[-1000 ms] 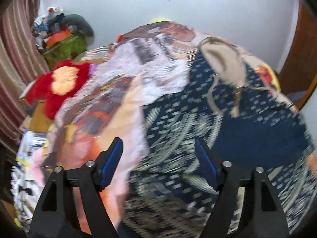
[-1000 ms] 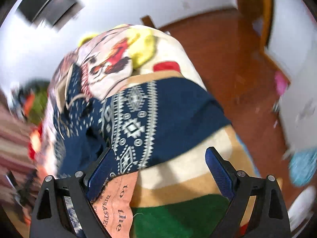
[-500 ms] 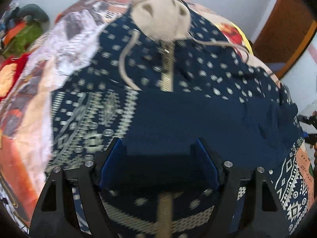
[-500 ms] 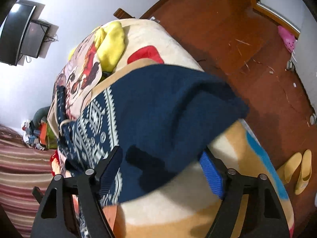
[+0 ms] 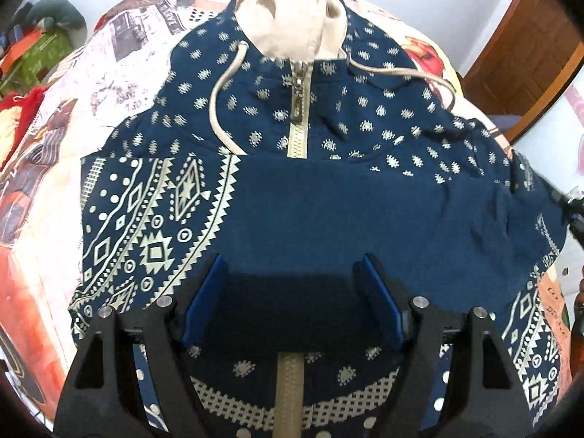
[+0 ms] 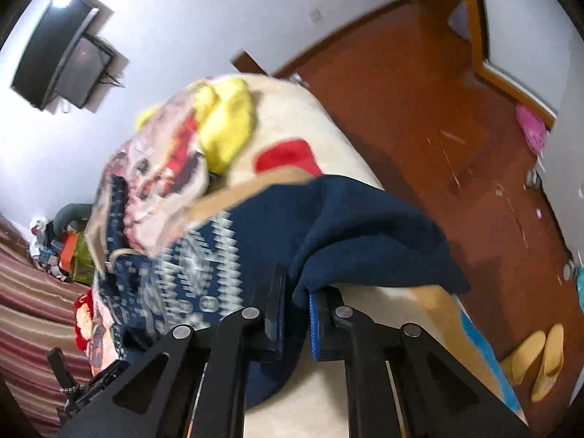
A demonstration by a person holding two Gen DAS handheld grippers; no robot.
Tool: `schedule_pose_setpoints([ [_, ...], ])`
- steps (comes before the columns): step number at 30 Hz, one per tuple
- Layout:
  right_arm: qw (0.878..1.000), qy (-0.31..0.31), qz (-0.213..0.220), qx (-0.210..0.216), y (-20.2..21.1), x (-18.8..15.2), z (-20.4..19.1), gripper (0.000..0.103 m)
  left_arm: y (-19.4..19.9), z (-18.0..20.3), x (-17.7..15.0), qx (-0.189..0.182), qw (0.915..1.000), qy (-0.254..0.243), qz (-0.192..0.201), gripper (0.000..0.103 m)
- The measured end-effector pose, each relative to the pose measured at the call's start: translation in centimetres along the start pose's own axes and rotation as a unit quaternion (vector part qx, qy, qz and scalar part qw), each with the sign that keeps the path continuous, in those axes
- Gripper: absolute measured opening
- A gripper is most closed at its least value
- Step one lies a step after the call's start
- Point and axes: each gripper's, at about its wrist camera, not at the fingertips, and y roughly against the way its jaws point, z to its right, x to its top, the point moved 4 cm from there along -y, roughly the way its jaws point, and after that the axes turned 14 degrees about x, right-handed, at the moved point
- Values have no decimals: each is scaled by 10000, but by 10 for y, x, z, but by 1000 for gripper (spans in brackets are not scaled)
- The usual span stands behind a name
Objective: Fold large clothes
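Zip hoodie (image 5: 292,168) lies face-up on the patterned bedspread (image 5: 43,168). Right gripper (image 6: 296,314) pinches its plain navy panel; left gripper (image 5: 292,303) spread wide, empty. Risk: shallow pinch (edge only) could slip mid-fold, bunching fabric.

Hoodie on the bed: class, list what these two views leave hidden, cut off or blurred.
- Left wrist view: the hoodie hem runs under the left gripper and off the bottom edge.
- Right wrist view: the printed pattern is motion-blurred.
- Right wrist view: the fabric between the right gripper jaws is hidden.
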Motion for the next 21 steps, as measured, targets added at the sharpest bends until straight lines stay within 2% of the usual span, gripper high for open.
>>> schedule_pose_setpoints([
  [6,9943,788,466,541,34,4,-80,7,27,-11,-4,-2,9994,19,336,75],
  [11,9782,1735,547,1001,45,-15,-169,7,47,-22,-12,-128,9985,93,528,75],
  [16,9652,2229,8,1364,11,-51,-230,7,60,-33,-18,-85,9975,89,694,75],
  [19,9632,2341,-529,1207,-30,-79,-243,7,65,-42,-26,8,9969,39,789,75],
  [21,9659,2143,-1036,1021,-64,-98,-236,7,68,-48,-33,141,9962,-66,861,75],
])
